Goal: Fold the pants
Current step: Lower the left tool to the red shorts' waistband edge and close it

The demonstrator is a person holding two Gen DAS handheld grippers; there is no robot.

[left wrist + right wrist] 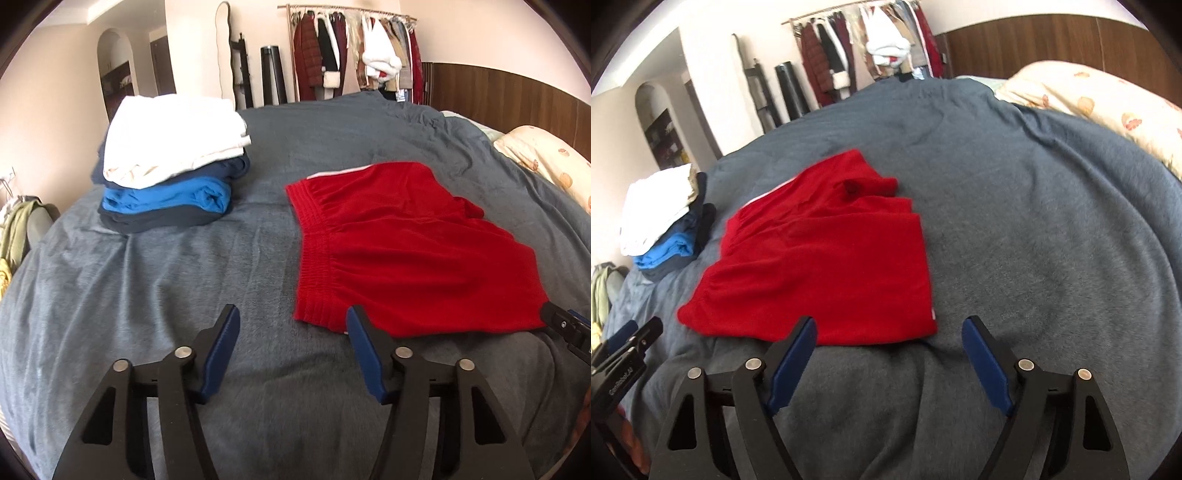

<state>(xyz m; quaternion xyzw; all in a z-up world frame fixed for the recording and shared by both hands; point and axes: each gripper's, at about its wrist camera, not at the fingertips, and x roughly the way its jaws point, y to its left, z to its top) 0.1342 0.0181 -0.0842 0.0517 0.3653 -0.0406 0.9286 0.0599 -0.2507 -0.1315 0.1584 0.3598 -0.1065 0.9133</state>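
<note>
Red shorts (402, 251) with a white side stripe lie folded in half on the grey bed cover (184, 280), waistband to the left. My left gripper (291, 317) is open and empty, just in front of the waistband's near corner. My right gripper (888, 328) is open and empty, at the near hem edge of the shorts (827, 266). The right gripper's tip (565, 326) shows at the right edge of the left wrist view; the left gripper (624, 343) shows at the left of the right wrist view.
A stack of folded clothes (173, 166), white on top of blue and navy, sits on the bed to the left of the shorts. A patterned pillow (1108, 110) lies at the far right. A clothes rack (351, 55) stands behind the bed.
</note>
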